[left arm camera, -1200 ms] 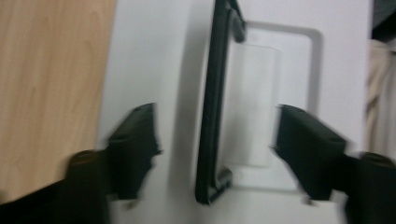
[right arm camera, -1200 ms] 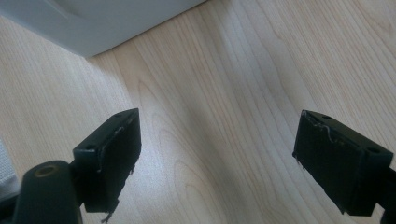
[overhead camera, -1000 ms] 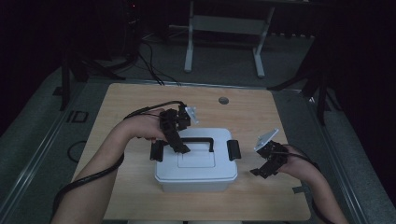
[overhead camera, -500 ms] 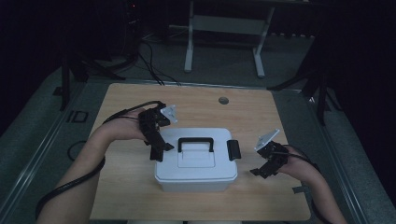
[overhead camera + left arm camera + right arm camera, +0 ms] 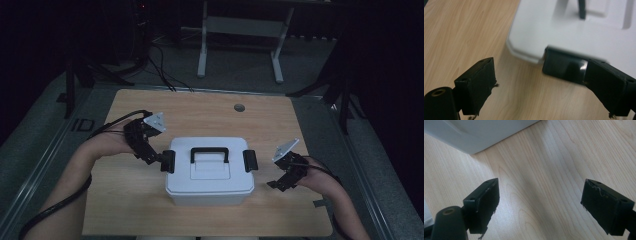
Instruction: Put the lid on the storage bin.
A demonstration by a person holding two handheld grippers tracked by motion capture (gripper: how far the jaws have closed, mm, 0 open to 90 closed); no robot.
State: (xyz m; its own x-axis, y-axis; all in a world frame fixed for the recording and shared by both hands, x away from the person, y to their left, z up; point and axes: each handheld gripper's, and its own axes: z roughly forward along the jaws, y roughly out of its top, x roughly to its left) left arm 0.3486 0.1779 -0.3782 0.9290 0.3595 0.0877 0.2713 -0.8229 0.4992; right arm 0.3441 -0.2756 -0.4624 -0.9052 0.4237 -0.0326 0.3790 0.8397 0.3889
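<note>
High view: white plastic lidded box w/ black carry handle point(image 5: 209, 168) sits mid-table on the light wood tabletop point(image 5: 200, 112), slightly toward the near edge. Black side latch on the box's left end point(image 5: 168, 161) and black side latch on its right end point(image 5: 250, 160) both look down. Left gripper point(image 5: 159, 158) is right at the left latch, tips touching or nearly so. Right gripper point(image 5: 274, 184) hangs off the box's near-right corner, apart from it, holding nothing.

Left gripper view: jaws spread wide, nothing gripped. One jaw sits against the left latch point(image 5: 564, 67), the other over bare wood. Risk: if it shuts from here it may catch only the latch edge and slip, or shove the box sideways, since nothing braces the far side.

Right gripper view: jaws wide apart, empty, over bare wood; box corner point(image 5: 474, 135) at top left. Risk: too far off to steady the box if the left side pushes.
</note>
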